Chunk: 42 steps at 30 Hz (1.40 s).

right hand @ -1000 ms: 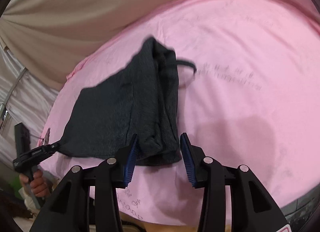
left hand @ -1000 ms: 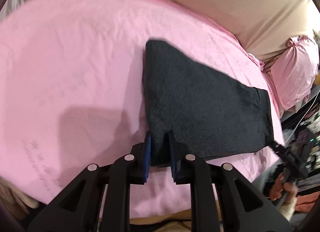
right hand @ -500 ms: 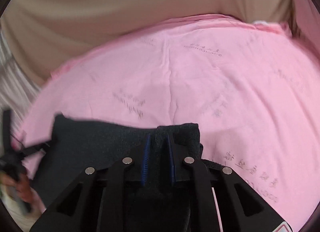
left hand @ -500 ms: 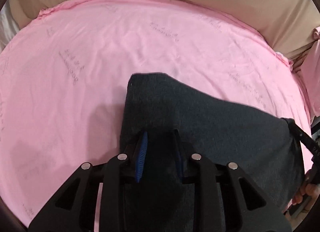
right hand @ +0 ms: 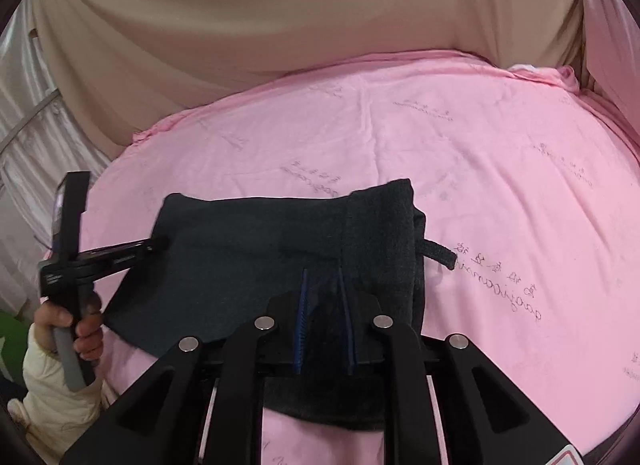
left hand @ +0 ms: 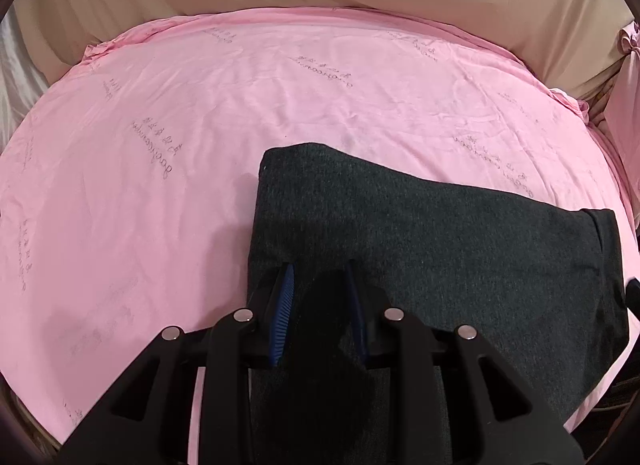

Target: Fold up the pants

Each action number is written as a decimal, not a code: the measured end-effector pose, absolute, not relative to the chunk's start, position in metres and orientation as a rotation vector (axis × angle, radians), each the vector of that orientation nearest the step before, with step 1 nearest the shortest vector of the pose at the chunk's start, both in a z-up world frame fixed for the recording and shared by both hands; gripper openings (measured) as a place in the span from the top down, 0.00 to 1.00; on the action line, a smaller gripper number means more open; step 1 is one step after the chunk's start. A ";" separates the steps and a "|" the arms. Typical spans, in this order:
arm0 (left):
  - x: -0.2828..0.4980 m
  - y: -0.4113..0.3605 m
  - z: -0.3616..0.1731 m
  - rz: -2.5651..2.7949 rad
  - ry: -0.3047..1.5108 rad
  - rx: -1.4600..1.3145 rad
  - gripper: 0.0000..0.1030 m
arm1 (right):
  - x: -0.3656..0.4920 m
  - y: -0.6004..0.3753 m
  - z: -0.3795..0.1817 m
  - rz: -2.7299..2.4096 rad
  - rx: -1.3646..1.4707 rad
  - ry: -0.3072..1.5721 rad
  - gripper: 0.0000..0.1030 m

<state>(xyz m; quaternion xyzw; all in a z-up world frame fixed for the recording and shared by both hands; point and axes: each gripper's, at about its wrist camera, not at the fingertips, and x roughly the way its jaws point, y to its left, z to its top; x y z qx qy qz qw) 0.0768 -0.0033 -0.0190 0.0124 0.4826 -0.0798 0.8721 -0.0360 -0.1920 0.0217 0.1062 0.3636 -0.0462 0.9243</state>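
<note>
The dark charcoal knit pants [left hand: 420, 233] lie folded into a flat, roughly rectangular bundle on the near part of a pink bedsheet printed with faint script lettering [left hand: 180, 145]. In the right wrist view the same pants [right hand: 248, 241] show a thicker doubled band along their right edge, and a dark drawstring loop [right hand: 438, 255] pokes out from that edge onto the sheet.

The left gripper [left hand: 320, 285], black with blue ribbed pads, sits over the near left part of the bundle. Its jaws stand a little apart with a raised ridge of the dark fabric filling the gap between them, so they pinch the pants. In the right wrist view this tool appears from the side, its tips touching the left end of the pants, with the person's left hand [right hand: 74, 325] wrapped around its grey handle and a cream padded sleeve [right hand: 52, 405] below.

The right gripper [right hand: 323, 289] is set on the near edge of the bundle, just left of the doubled band. Its jaws are close together and dark fabric is gathered between the blue pads, nipped tight.

Beyond the far edge of the sheet hangs a beige draped cloth [right hand: 280, 17]. A pink knotted curtain [left hand: 628, 41] shows at the far right.
</note>
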 end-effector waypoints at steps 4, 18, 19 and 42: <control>0.061 0.000 -0.012 -0.174 1.007 0.018 0.75 | -0.044 -0.205 -0.011 -0.157 0.209 0.834 0.81; -0.025 0.010 -0.011 -0.196 0.985 0.107 0.57 | -0.101 -0.227 -0.004 -0.180 0.334 0.780 0.64; -0.027 0.009 -0.009 -0.191 0.979 0.115 0.56 | -0.104 -0.229 -0.005 -0.160 0.357 0.777 0.64; -0.080 -0.102 0.015 -0.533 0.877 0.284 0.17 | -0.077 -0.242 -0.008 -0.033 0.452 0.772 0.71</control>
